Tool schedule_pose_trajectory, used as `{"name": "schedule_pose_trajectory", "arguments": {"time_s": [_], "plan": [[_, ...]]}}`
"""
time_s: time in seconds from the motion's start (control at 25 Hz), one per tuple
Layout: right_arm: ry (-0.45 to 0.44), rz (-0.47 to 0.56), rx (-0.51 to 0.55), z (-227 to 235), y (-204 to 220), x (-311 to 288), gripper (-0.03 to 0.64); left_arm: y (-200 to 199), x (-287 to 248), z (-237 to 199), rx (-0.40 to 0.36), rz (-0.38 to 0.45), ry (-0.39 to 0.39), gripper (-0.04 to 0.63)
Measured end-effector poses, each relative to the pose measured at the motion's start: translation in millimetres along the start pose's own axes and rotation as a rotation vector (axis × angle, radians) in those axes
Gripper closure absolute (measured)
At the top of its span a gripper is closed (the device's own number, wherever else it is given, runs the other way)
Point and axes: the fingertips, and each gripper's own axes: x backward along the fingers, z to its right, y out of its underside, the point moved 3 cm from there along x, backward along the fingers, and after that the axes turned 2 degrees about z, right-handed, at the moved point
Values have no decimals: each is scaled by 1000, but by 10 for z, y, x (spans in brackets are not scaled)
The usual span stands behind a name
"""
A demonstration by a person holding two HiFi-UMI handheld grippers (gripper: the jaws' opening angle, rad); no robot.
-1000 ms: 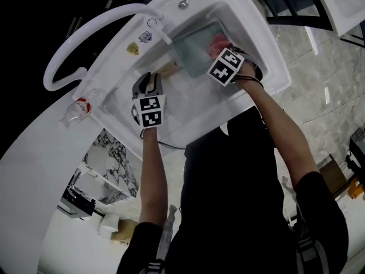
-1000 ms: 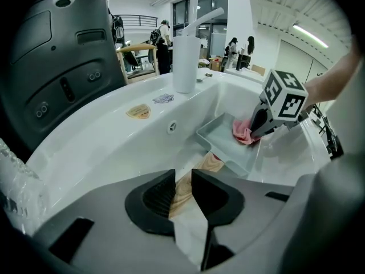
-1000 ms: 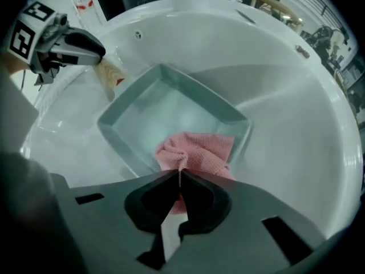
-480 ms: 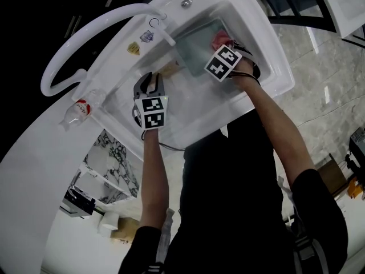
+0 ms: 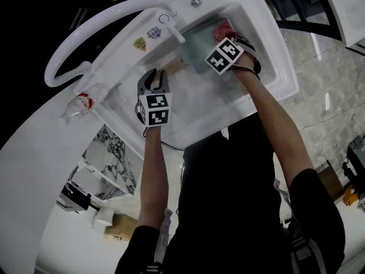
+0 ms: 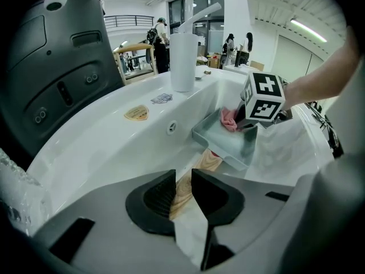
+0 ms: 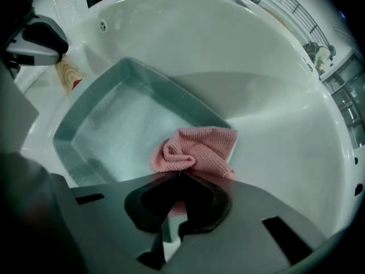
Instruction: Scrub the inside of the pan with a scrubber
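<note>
A grey rectangular pan [image 5: 199, 41] lies in the white sink [image 5: 268, 50], its wooden handle [image 5: 174, 67] pointing left. My left gripper [image 5: 154, 73] is shut on the end of that handle [image 6: 183, 188]. At the pan's far right end my right gripper [image 5: 224, 37] is shut on a pink mesh scrubber [image 7: 197, 150], which is pressed against the wet pan floor [image 7: 114, 124]. From the left gripper view, the scrubber [image 6: 229, 119] shows bunched inside the pan [image 6: 228, 144] under the right gripper's marker cube [image 6: 264, 97].
A white curved faucet [image 5: 102, 24] arches over the sink's back rim, with its spout above the pan's left side. A spoon [image 5: 199, 0] lies on the rim. A plastic bottle [image 5: 85, 103] lies on the counter at left. People stand far off in the left gripper view.
My right gripper has slid the scrubber a little toward the pan's far end. The left gripper has kept its hold on the handle. The head camera has shifted slightly.
</note>
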Motion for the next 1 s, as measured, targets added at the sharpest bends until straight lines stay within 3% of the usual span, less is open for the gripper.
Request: {"name": "schedule_pose_trajectory", "arguments": {"time_s": [0.28,0.56,1.0], "plan": [[68,40,12,150,-208,-36,591,-7,-3,6,4,10,-4,488],[118,77,94,195,-405,-54,591,-9,-2,3,0,19,-9,488],[-30,292,152,-367,-919,100,591,-4,-6,9,0,21,-15,488]]}}
